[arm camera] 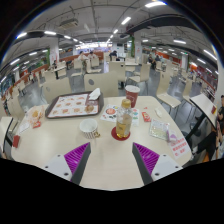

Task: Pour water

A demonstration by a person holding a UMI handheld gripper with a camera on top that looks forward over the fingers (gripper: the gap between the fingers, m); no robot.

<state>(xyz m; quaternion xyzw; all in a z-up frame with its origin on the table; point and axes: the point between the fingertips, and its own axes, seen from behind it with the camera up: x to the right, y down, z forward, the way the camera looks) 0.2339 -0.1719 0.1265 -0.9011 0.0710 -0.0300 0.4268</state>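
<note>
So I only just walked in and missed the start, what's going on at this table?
A hand-held tool hovers open over a pale table, holding nothing. Just ahead of its fingers stand a clear plastic bottle on a red coaster and a small white cup. Beyond them sit a red paper cup and a patterned tray. No pouring has begun.

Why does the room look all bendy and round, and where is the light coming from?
In the gripper view, the wide-angle lens bulges everything: the table edges and far chairs curve round. Light comes from the ceiling lights, long bright strips overhead, so the table is evenly lit. The bottle ahead of the open gripper looks fairly clear; far things get tiny and squashed.
</note>
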